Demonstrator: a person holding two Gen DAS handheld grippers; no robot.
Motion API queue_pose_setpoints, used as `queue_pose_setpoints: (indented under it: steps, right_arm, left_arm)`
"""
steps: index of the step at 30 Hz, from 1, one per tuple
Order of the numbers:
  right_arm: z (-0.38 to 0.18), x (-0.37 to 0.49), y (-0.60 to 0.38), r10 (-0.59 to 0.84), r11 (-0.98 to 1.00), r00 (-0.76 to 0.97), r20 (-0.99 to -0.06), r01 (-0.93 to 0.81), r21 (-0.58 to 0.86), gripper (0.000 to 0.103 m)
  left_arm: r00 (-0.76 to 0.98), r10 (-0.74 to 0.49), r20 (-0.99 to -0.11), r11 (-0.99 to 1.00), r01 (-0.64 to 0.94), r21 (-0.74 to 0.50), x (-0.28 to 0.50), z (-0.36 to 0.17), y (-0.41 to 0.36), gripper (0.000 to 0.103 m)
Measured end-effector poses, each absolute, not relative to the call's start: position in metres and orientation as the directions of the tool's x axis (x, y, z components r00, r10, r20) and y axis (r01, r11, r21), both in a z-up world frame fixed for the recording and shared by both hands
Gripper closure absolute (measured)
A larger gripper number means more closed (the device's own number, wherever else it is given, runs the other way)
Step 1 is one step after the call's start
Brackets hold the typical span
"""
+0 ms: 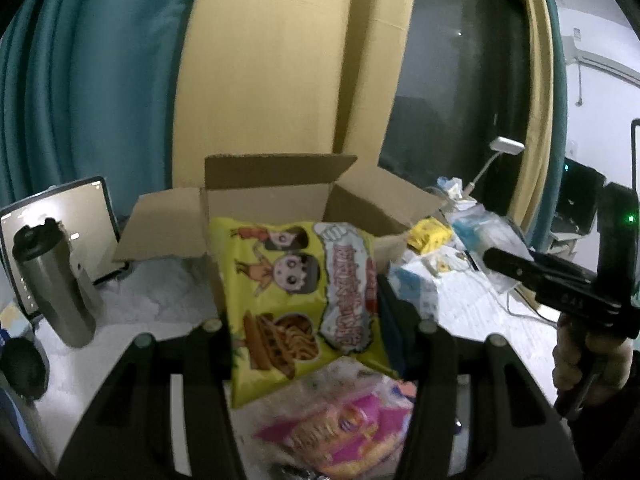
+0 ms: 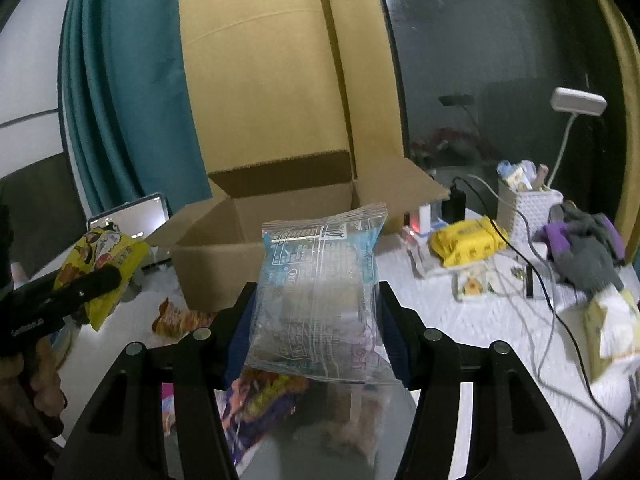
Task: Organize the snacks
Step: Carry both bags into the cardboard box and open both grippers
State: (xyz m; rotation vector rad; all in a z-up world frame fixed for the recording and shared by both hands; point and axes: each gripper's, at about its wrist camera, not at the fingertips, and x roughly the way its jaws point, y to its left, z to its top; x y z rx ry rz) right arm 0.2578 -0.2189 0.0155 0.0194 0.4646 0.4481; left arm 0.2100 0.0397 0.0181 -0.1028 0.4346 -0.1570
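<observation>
1. A yellow foil snack bag printed with cartoon children and fried sticks (image 1: 296, 300) is clamped upright between the two black fingers of the left gripper (image 1: 304, 320), raised above the white tabletop (image 1: 472, 300).
2. A clear plastic snack packet with pale blue print (image 2: 320, 292) is pinched upright between the blue-padded black fingers of the right gripper (image 2: 316, 320), also lifted clear of the table.
3. Just behind both packets stands an open brown cardboard box (image 2: 260, 220) with all four flaps folded outward; its inside looks bare where it can be seen.
4. Under the left gripper lies a blurred pink and orange snack packet (image 1: 344, 428) on the table. In the right wrist view, a purple and orange wrapper (image 2: 260, 400) lies below the held packet, and a small orange wrapper (image 2: 176, 318) lies near the box's front left corner.
5. A hand (image 1: 588, 360) grips the handle of the right gripper at the right edge of the left wrist view.
6. Left of the box are a brushed steel travel flask (image 1: 56, 280) and a lit tablet screen (image 1: 64, 232), which stands behind the flask.
7. Right of the box are a yellow soft pack (image 2: 468, 244), a white woven basket holding small items (image 2: 524, 208), a white desk lamp (image 2: 578, 102), black cables (image 2: 540, 280) and grey and purple cloth (image 2: 588, 252).
8. Behind everything hang a teal curtain (image 2: 120, 100) and tall cardboard sheets (image 2: 280, 80) against a dark window (image 2: 480, 60).
</observation>
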Motion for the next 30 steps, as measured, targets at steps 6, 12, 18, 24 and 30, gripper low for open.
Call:
queue_pose_setpoints:
  steps: [6, 12, 18, 24, 30]
  right_arm:
    - [0.021, 0.293, -0.205, 0.441, 0.893, 0.789, -0.428, -0.434, 0.12, 0.043]
    - [0.022, 0.331, -0.192, 0.455, 0.885, 0.778, -0.432, -0.448, 0.126, 0.043]
    - [0.019, 0.37, -0.172, 0.468, 0.877, 0.76, -0.451, -0.464, 0.128, 0.043]
    - [0.015, 0.409, -0.149, 0.479, 0.868, 0.736, -0.479, -0.477, 0.134, 0.042]
    - [0.014, 0.445, -0.129, 0.494, 0.862, 0.714, -0.496, -0.476, 0.174, 0.042]
  left_arm:
    - [0.898, -0.159, -0.411, 0.985, 0.117, -0.127, 0.241, 0.022, 0.051, 0.05]
    - [0.896, -0.14, -0.42, 0.987, 0.096, -0.125, 0.281, 0.023, 0.068, 0.05]
    - [0.882, -0.141, -0.45, 0.984, 0.077, -0.158, 0.322, 0.013, 0.084, 0.05]
    - [0.874, -0.153, -0.462, 0.979, 0.07, -0.193, 0.359, 0.008, 0.094, 0.049]
    - [0.859, -0.143, -0.492, 0.975, 0.035, -0.221, 0.392, 0.003, 0.104, 0.031]
